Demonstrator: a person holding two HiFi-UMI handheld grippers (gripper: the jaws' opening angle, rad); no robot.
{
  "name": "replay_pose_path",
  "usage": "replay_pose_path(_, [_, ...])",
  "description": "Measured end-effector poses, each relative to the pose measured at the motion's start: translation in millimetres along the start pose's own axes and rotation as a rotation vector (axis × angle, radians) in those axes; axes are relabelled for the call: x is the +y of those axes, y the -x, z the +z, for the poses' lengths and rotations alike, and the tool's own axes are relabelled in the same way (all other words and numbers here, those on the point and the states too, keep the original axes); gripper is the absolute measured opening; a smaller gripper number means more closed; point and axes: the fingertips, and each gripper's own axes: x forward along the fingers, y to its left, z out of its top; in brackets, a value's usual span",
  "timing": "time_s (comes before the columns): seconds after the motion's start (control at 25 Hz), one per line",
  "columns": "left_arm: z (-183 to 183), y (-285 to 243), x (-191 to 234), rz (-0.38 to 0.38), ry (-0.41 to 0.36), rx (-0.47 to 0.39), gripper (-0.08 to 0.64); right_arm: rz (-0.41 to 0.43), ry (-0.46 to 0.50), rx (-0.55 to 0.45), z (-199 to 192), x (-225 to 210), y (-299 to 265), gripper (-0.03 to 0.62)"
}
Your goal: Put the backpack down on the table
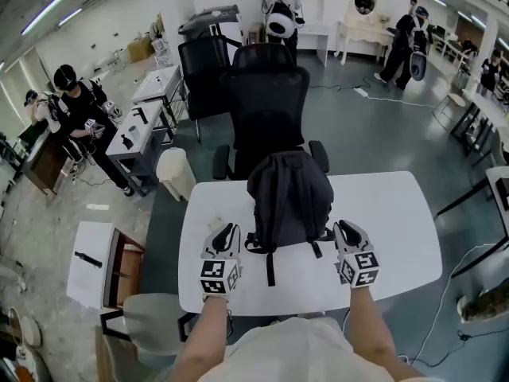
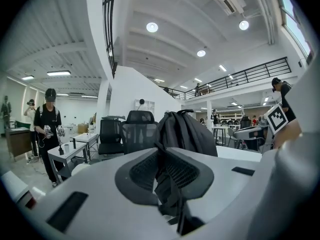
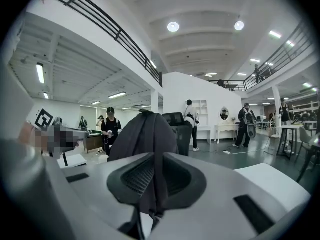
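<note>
Backpack (image 1: 290,201) stands upright at the far middle of the table (image 1: 398,237), left gripper (image 1: 226,235) and right gripper (image 1: 347,231) each clamped on a strap (image 2: 167,194); risk judged: thin webbing slipping through the pads, or uneven pull toppling it toward the chair (image 1: 266,94).

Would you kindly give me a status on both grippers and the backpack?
Left gripper shut on one backpack strap, right gripper on the other. Backpack upright at the white table's far side, before the black chair. Nothing in the way.
</note>
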Motion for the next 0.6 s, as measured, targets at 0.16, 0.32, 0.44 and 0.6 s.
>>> replay_pose_path(0.16, [5, 7, 1, 0.0, 0.0, -0.014, 0.058, -0.013, 0.011, -0.009, 6, 2, 5, 0.038])
replay_pose_path(0.32, [7, 11, 2, -0.001, -0.002, -0.021, 0.057, -0.013, 0.014, -0.01, 9, 3, 8, 0.02])
replay_pose_path(0.44, [10, 13, 2, -0.006, 0.001, -0.032, 0.057, -0.017, 0.029, 0.001, 12, 3, 9, 0.018])
replay_pose_path(0.6, [16, 16, 0, -0.006, -0.001, -0.041, 0.058, -0.02, 0.052, 0.006, 18, 4, 14, 0.017])
